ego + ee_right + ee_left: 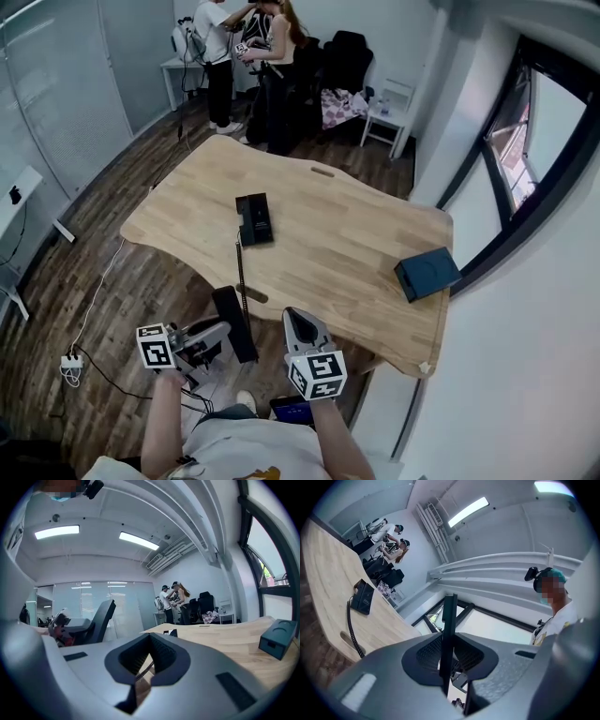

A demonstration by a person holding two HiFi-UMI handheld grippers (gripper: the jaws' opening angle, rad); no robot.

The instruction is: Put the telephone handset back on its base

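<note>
The black telephone base [254, 220] lies near the middle of the wooden table [356, 244], and its coiled cord [241, 272] runs over the near edge. The black handset [236, 323] stands on end below that edge, off the table. My left gripper [223, 330] is shut on it. In the left gripper view the handset [449, 620] shows edge-on, pinched between the pads, with the base [362, 597] far off to the left. My right gripper [298, 319] hangs just right of the handset, shut and holding nothing; its view shows the handset [101, 618] at left.
A dark blue box [427, 273] sits near the table's right edge. Two people [234, 56] stand beyond the far end, beside a white chair [389, 112]. A power strip [71, 364] and cables lie on the wood floor at left.
</note>
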